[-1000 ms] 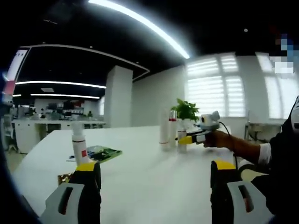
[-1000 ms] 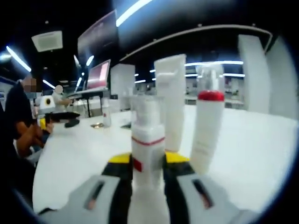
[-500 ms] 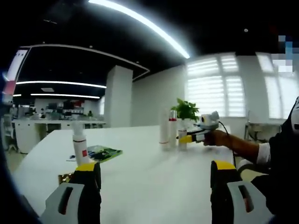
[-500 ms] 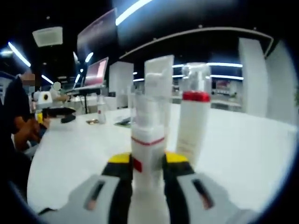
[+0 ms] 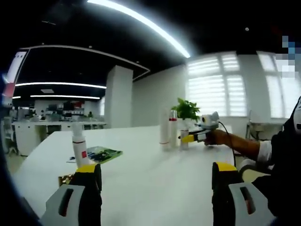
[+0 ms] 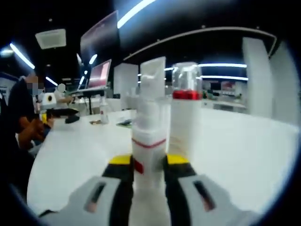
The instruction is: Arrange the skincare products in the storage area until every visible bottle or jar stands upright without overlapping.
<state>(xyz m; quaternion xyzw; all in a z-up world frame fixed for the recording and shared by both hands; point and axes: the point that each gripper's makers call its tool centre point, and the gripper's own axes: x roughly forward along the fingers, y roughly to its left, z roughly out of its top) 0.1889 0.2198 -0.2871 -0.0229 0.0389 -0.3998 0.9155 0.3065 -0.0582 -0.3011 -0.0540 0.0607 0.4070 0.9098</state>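
Observation:
My right gripper is shut on a white spray bottle with a red line and a red label, held upright. Just behind it stand a white tube and a white bottle with a red collar and clear cap. From the left gripper view the same group is far across the table: the tube, the capped bottle and the held bottle in the right gripper, with a hand behind it. My left gripper is open and holds nothing. Another white bottle with a red label stands upright near its left jaw.
A flat green packet lies beside the near bottle on the white table. A gold-coloured item sits by the left jaw. A potted plant stands behind the far group. A person sits at the table's left side.
The right gripper has shifted slightly with its bottle, so the tube and the capped bottle now line up more directly behind it. The left gripper has stayed still and open.

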